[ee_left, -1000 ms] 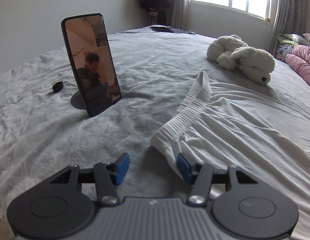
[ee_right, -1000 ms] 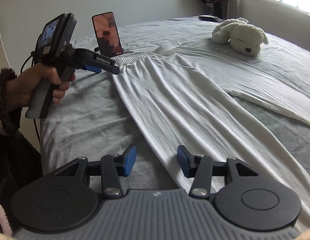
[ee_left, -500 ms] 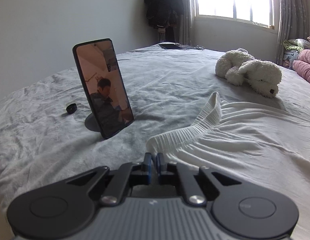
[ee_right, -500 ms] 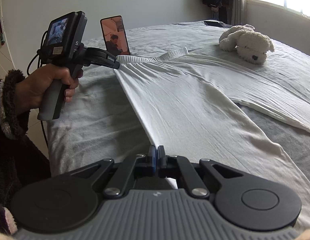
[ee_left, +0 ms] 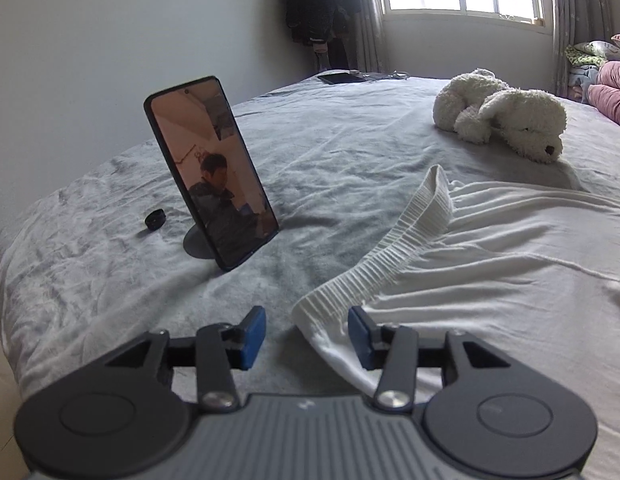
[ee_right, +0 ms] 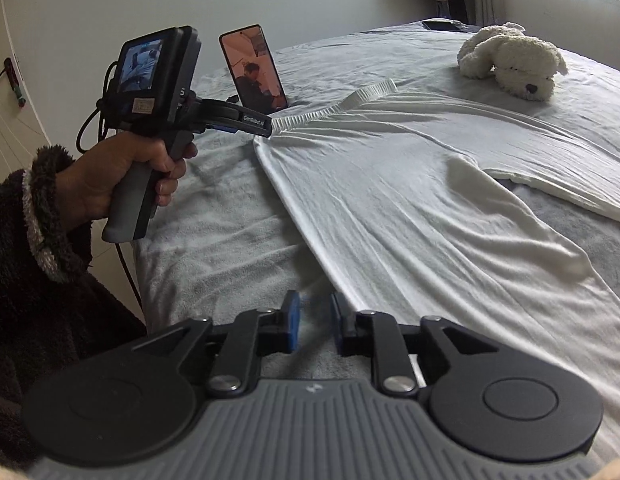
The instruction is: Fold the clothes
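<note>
At the bottom of the right wrist view, the right gripper (ee_right: 313, 326) has its jaws partly open with nothing between them, just beside the long side edge of the white trousers (ee_right: 410, 208). At the bottom of the left wrist view, the left gripper (ee_left: 305, 332) has its jaws wide open and empty, straddling the near corner of the ribbed waistband (ee_left: 394, 256). The trousers lie spread flat on the grey bed (ee_left: 89, 248), filling the centre and right of both frames, legs apart. The cloth looks thin, light and limp, so it will probably sag and wrinkle when lifted. The thicker waistband corner and side seam seem the firmest holds. Farther back stand a phone on a stand (ee_left: 211, 172) and a plush dog (ee_left: 506, 114).
</note>
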`<state>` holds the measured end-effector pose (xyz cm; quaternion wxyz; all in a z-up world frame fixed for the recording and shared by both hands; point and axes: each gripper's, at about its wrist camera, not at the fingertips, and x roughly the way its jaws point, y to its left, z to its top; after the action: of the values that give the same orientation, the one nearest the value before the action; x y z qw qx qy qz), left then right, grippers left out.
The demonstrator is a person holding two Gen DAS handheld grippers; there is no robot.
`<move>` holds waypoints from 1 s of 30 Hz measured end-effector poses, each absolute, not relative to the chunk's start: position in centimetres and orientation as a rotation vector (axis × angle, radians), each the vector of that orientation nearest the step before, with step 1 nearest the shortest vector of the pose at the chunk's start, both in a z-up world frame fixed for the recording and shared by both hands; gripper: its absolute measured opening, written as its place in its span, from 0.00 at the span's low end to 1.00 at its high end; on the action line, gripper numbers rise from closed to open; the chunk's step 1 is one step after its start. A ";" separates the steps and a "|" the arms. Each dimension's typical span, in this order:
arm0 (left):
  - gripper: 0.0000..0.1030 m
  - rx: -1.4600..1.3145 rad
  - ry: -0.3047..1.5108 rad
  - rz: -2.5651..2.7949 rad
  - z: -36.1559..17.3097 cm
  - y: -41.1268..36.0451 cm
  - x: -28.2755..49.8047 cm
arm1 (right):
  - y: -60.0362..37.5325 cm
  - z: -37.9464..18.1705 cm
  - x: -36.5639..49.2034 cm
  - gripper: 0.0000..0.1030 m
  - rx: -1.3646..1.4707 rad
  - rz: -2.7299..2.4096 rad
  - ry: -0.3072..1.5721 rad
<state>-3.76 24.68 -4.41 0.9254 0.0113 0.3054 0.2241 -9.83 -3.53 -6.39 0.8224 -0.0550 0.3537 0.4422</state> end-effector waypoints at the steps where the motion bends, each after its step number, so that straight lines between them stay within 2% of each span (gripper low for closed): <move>1: 0.51 0.023 0.612 0.455 -4.0 24.4 -3.8 | -3.9 -6.1 -9.7 0.38 -0.095 0.937 0.749; 11: 0.53 0.045 0.530 0.174 -4.1 19.0 -0.5 | -9.6 -4.5 -2.1 0.38 0.215 0.799 0.834; 16: 0.53 0.062 0.494 0.025 -5.0 16.6 1.3 | -11.0 -6.0 2.5 0.38 0.376 0.721 0.903; 24: 0.53 0.036 0.545 -0.134 -7.0 15.2 4.0 | -9.8 -8.8 8.2 0.38 0.566 0.658 0.982; 26: 0.54 0.013 0.574 -0.138 -7.4 15.4 4.4 | -9.5 -9.0 8.9 0.34 0.574 0.643 0.978; 28: 0.57 -0.015 0.583 -0.148 -7.6 15.8 4.5 | -9.2 -8.7 9.2 0.14 0.553 0.630 0.957; 30: 0.59 -0.039 0.584 -0.158 -7.6 16.1 4.5 | -8.9 -8.5 9.6 0.07 0.531 0.616 0.936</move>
<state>4.47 16.08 -7.61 0.9543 -0.0190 0.2878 -0.0780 9.55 -8.90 -8.53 0.8140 0.2489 0.4385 0.2885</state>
